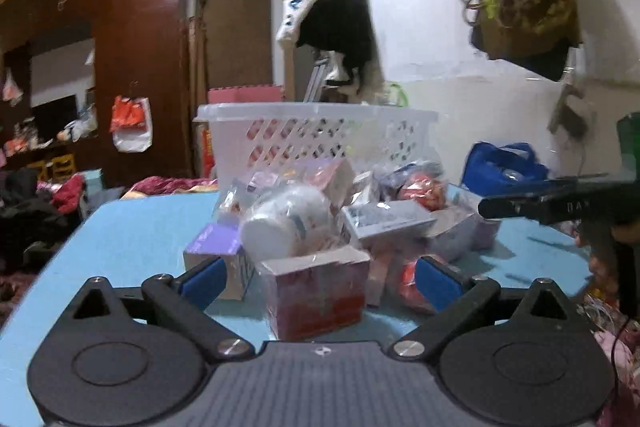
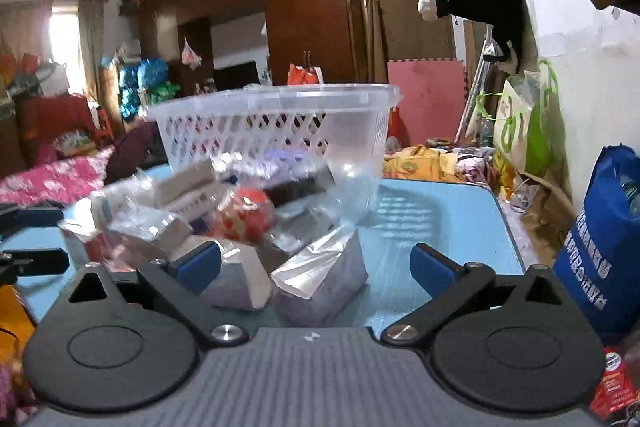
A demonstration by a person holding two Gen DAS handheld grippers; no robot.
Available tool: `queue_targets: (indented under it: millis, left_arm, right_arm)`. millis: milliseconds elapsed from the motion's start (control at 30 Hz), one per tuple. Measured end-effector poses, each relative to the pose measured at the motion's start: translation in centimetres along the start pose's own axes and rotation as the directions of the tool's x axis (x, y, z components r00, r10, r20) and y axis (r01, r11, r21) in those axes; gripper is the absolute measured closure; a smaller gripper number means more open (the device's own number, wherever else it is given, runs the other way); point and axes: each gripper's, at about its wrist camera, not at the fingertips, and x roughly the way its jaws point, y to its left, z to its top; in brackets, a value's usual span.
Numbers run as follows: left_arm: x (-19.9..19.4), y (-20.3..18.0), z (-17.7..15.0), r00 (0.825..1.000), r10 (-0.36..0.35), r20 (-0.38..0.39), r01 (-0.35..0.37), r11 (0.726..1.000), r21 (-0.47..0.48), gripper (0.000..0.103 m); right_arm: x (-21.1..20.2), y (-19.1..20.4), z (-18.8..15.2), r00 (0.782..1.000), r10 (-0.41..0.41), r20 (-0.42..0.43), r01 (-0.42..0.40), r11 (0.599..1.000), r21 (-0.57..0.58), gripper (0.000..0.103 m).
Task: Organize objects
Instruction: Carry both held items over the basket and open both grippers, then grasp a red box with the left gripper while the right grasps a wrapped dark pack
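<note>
Nearest the left gripper (image 1: 318,277), a wrapped red-and-white box (image 1: 320,291) is sitting between its released fingers at the near edge of the blue table (image 1: 132,239). Both jaws are standing wide and grasping nothing; the right gripper (image 2: 316,267) is facing 2 silvery bagged packets (image 2: 320,283) near the same edge. Judging the step, each should be straddling 1 item squarely before clamping, since the slippery wrappers may be sliding. 1 white basket (image 1: 316,135) is waiting at the far edge behind the heap; 2 red round packs (image 1: 424,193) are showing, and the rest are too jumbled for counting.
</note>
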Motion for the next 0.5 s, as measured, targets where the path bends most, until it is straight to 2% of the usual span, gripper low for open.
queue_targets:
  millis: [67,133,233,267,367,500]
  left_arm:
    - [0.3,0.2,-0.5,1.0,-0.027,-0.012,0.027,0.999,-0.029,0.002]
    - [0.5,0.5,-0.8,0.998,-0.059,-0.021,0.058,0.997,-0.045,0.002]
    - [0.6,0.3,-1.5,0.998,-0.047,-0.033,0.046,0.999,-0.023,0.002]
    - [0.5,0.3,-1.6,0.999,-0.04,-0.027,0.039,0.999,-0.018,0.002]
    - [0.1,0.1,-1.7,0.999,-0.034,-0.023,0.034,0.999,-0.01,0.002]
    - [0.5,-0.3,-2.0,0.999,0.007,-0.033,-0.007,1.0,0.006,0.002]
  right_arm:
    - [0.8,0.8,-0.1,0.999,-0.037,-0.029,0.036,0.997,-0.062,0.004]
    - [1.0,1.1,0.1,0.999,-0.027,-0.04,0.024,0.997,-0.073,0.006]
    - [1.4,0.8,0.5,0.998,-0.038,-0.052,0.034,0.996,-0.083,0.007]
    - [1.4,0.6,0.4,0.998,-0.04,-0.054,0.036,0.997,-0.07,0.01]
    - [1.3,0.1,-0.6,0.996,-0.048,-0.078,0.045,0.998,-0.041,0.034]
    - [1.1,-0.2,-1.4,0.994,-0.038,-0.101,0.036,0.999,-0.02,0.041]
